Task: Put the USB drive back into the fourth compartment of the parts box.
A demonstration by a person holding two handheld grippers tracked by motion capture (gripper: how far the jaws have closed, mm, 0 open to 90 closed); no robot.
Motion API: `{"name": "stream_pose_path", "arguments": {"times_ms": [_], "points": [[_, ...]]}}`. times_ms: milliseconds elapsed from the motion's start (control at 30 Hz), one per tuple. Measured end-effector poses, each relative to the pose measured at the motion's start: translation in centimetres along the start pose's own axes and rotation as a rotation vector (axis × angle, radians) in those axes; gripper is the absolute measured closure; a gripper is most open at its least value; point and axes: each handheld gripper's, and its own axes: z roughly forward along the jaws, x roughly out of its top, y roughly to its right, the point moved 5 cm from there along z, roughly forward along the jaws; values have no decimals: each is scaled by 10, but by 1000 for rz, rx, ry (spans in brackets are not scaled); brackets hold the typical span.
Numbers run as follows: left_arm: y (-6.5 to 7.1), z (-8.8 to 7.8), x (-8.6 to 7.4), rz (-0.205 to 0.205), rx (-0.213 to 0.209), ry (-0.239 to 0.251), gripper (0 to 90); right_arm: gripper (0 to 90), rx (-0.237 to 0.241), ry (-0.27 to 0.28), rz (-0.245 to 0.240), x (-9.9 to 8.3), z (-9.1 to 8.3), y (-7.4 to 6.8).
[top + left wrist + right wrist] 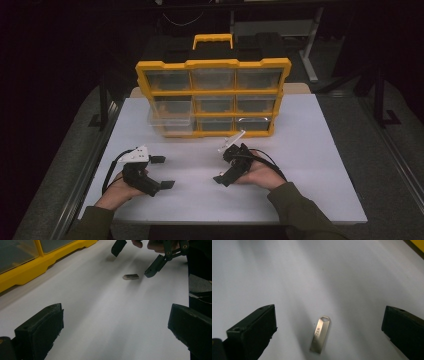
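Right gripper: my right gripper (226,165) sat at about 5 o'clock of the table centre in the high view, jaws spread wide and holding nothing.
Right gripper view: I saw the small flat silver metal USB stick (320,334) lying on the sheet between the two black jaws, touching neither, its holed end pointing to 12 o'clock. Lettering ran along it; I could read only "ZER".
Left gripper: my left gripper (162,172) lay at about 7 o'clock, jaws also wide apart and empty, pointing toward 3 o'clock.
Left gripper view: the same stick (130,277) showed far off at about 1 o'clock, flat on the sheet, just beside the lower jaw of the right gripper (135,258), which hung over it.
High view: I could not make out the stick here; it was too small. This view alone gave me the yellow plastic organiser case with clear drawers (213,97) standing upright at 12 o'clock, one clear drawer (170,117) at its lower left pulled partly out.
Surface: a plain white table top (320,150), matte, with soft shadows under the jaws.
Room: dark around the table, a grey floor at both sides and metal frame legs behind the case.
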Motion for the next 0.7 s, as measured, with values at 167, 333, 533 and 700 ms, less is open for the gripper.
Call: {"name": "stream_pose_path", "arguments": {"times_ms": [167, 333, 533, 700], "points": [[0, 0, 0, -1, 0, 1, 0, 0, 2, -20, -9, -4, 2, -1], [0, 0, 0, 0, 0, 1, 0, 43, 3, -31, -15, -5, 3, -3], [0, 0, 0, 0, 1, 1, 0, 151, 9, -25, -35, -6, 1, -4], [0, 0, 0, 0, 1, 2, 0, 261, 7, -31, -35, -7, 0, -4]]}}
